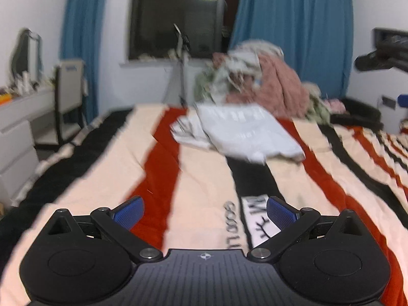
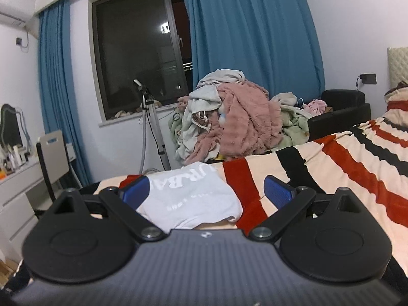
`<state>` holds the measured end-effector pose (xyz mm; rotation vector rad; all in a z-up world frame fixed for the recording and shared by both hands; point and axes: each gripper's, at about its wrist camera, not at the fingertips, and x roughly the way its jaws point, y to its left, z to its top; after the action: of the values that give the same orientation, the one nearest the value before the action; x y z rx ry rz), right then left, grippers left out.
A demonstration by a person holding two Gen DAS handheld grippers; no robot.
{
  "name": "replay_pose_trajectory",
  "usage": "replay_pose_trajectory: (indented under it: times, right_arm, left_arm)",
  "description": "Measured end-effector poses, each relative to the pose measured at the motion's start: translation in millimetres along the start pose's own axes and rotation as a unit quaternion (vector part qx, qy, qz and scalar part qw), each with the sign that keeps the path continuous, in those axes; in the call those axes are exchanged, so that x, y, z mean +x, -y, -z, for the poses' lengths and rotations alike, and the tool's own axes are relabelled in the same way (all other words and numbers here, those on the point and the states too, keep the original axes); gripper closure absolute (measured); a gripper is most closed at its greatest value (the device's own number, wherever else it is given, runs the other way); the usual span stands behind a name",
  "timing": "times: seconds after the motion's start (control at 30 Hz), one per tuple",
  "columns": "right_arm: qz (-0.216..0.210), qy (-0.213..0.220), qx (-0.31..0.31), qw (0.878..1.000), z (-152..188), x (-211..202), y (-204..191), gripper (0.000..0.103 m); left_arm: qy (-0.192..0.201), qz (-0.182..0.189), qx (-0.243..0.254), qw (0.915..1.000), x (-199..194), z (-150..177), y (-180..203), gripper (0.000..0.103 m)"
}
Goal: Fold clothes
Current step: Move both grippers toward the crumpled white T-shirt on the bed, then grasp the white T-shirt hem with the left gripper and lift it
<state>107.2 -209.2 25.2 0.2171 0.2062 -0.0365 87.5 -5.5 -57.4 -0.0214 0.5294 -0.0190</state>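
left wrist view: the left gripper (image 1: pixel 205 210) hangs over the striped blanket (image 1: pixel 107 178), its blue-padded fingers (image 1: pixel 130 213) spread wide with nothing between them. the view is blurred. the light grey t-shirt (image 1: pixel 244 132), folded into a rough bundle, lies on the blanket well ahead of the gripper, toward the far edge of the bed. white printing shows on the shirt but cannot be read here. closer in, just ahead of the right finger, the blanket carries dark lettering that looks like "good lu", cut off by the gripper body, beside a white patch with black marks. beyond the shirt rises a clothes pile (image 1: pixel 257 76) with a pink fleece on top, in front of the blue curtains (image 1: pixel 293 25).

right wrist view: the right gripper (image 2: pixel 206 190) sits low and close to the t-shirt (image 2: pixel 188 199), jaws wide apart and holding nothing; the shirt lies on the blanket (image 2: pixel 344 158) between the fingers (image 2: pixel 279 191) and partly covers the left one. its white print reads upside down, roughly "urba", with a smaller unreadable line under it. past the shirt stand the clothes pile (image 2: pixel 237 125) and a dark window (image 2: pixel 137 58).
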Motion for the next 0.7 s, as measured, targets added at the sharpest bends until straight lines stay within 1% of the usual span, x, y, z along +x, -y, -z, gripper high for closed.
replay_pose_trajectory:
  times: [0.03,0.07,0.13,0.17,0.27,0.3,0.33,0.4,0.43,0.5,0.53,0.6,0.63,0.67,0.7]
  right_arm:
    - [0.007,-0.002,0.0,1.0,4.8,3.5,6.5,0.005]
    - [0.015,-0.006,0.0,1.0,10.1,7.4,13.1,0.005]
    - [0.034,-0.026,0.003,0.999,22.9,17.2,27.3,0.005]
    - [0.042,-0.036,0.005,0.998,28.4,21.6,34.4,0.005]
    - [0.076,-0.051,0.018,0.996,41.3,33.6,56.2,0.005]
    - [0.092,-0.053,0.028,0.994,44.6,36.9,63.3,0.005]
    - [0.104,-0.055,0.038,0.992,48.0,40.6,69.7,0.005]
    - [0.104,-0.065,0.054,0.991,55.5,50.5,77.3,0.005]
    - [0.104,-0.07,0.059,0.99,59.5,55.9,80.3,0.005]
    - [0.107,-0.08,0.052,0.99,69.4,70.4,80.8,0.005]
    - [0.107,-0.083,0.05,0.989,72.4,78.1,80.8,0.005]
    - [0.106,-0.091,0.047,0.989,78.2,93.3,81.0,0.005]
    - [0.105,-0.093,0.046,0.989,80.0,98.7,82.1,0.005]
    - [0.107,-0.094,0.047,0.989,80.7,102.5,83.6,0.005]
    - [0.11,-0.093,0.049,0.988,81.4,106.0,85.4,0.005]
  left_arm:
    - [-0.014,0.004,0.003,0.9999,15.0,-2.5,4.0,0.0]
    - [-0.022,0.017,0.005,0.9996,31.3,-5.7,8.6,0.0]
    - [-0.033,0.049,0.011,0.9982,65.2,-12.8,18.1,0.001]
    - [-0.038,0.065,0.013,0.997,82.2,-16.4,22.9,0.003]
    - [-0.05,0.096,0.016,0.994,132.8,-27.7,42.6,0.003]
    - [-0.05,0.101,0.022,0.9934,148.9,-30.5,50.4,0.004]
    - [-0.048,0.101,0.03,0.9932,166.7,-33.6,59.8,0.007]
    - [-0.051,0.092,0.043,0.9935,199.2,-40.8,76.2,0.011]
    - [-0.052,0.087,0.049,0.9936,215.0,-44.4,84.0,0.015]
    - [-0.056,0.056,0.059,0.9952,243.6,-51.3,94.9,0.026]
    - [-0.057,0.043,0.054,0.996,255.5,-54.6,96.5,0.039]
    - [-0.048,0.036,0.031,0.9977,268.4,-62.1,94.3,0.064]
    - [-0.039,0.028,0.026,0.9985,267.7,-66.2,91.6,0.087]
    - [-0.029,0.018,0.025,0.9991,265.0,-70.3,88.8,0.088]
    - [-0.014,0.018,0.027,0.9994,257.3,-73.8,84.8,0.089]
